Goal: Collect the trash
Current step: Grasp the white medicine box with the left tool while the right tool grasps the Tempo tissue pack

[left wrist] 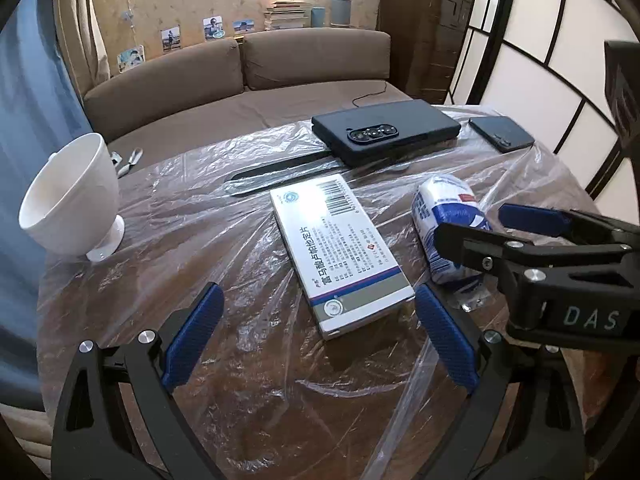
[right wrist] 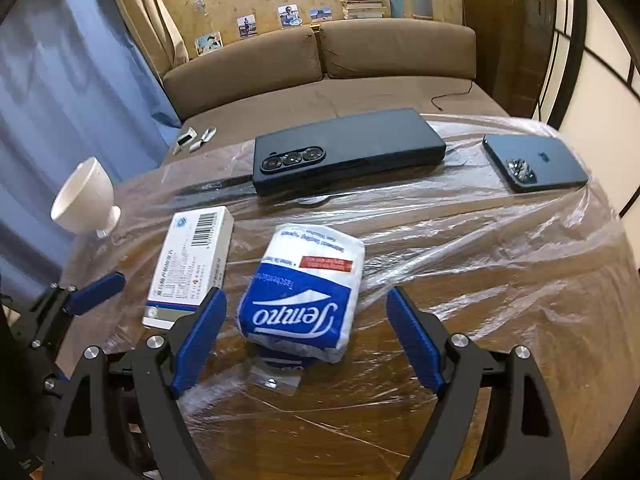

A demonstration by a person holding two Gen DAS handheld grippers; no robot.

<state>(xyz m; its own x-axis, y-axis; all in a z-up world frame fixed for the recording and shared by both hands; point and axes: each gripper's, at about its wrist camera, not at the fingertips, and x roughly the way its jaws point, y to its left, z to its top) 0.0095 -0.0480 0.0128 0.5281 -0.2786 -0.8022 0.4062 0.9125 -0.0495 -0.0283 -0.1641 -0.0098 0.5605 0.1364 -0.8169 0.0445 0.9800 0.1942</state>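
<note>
On plastic-covered table (left wrist: 168,216), both claws spread apart, right claw (right wrist: 306,332) hiding medicine box (right wrist: 188,264) corner, tissue pack (right wrist: 304,292) between fingers

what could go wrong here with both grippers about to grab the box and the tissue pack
1. The left gripper and right gripper sit close together, open; closing in on the medicine box and tissue pack they may collide.
2. The loose plastic sheet could get pinched and drag the phones or tip the white cup near the edge.
3. The soft pack may deform and slip.
</note>
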